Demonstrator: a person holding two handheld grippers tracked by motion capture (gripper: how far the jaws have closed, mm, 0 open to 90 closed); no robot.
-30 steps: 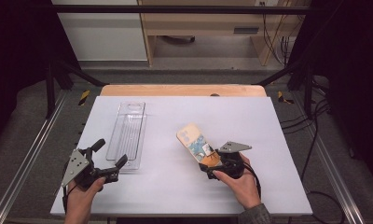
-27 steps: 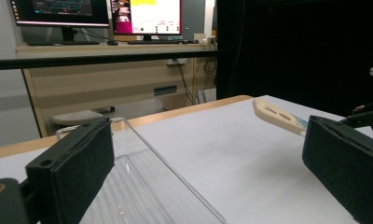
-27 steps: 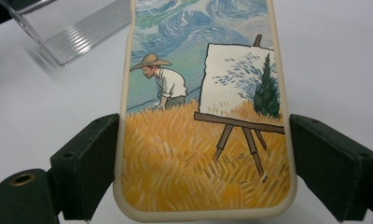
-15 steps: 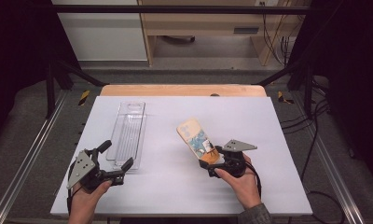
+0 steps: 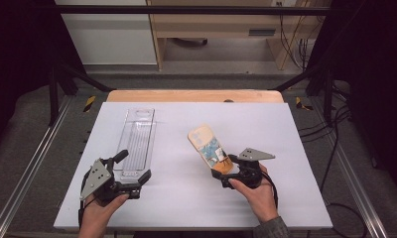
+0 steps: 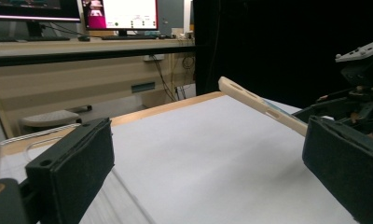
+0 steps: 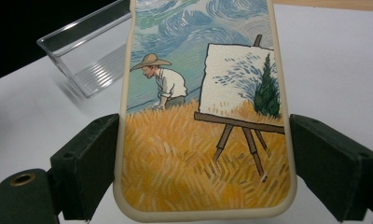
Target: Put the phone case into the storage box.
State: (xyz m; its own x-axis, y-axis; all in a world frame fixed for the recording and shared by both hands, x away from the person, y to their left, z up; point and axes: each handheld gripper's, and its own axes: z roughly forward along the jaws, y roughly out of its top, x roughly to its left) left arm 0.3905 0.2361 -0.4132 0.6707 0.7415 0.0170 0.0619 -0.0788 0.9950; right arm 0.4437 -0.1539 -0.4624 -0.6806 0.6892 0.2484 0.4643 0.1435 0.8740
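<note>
Painted phone case (image 7: 203, 116) clamped across its width by the right gripper (image 5: 225, 171), far end tilted up off the white table (image 5: 296, 148).
Clear plastic tray (image 5: 137, 141) lies well apart to the left; left gripper (image 5: 132, 168) spread wide, empty, at the tray's near end. Step judged: case in hand, packaging pending. Next move likely needs the tray steadied and the case aligned lengthwise.

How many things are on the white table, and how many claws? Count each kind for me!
Phone case with a painted picture: 1
Clear plastic tray: 1
Claws: 2, the left claw open by the tray's near end, the right claw shut on the phone case
Total: 4
</note>
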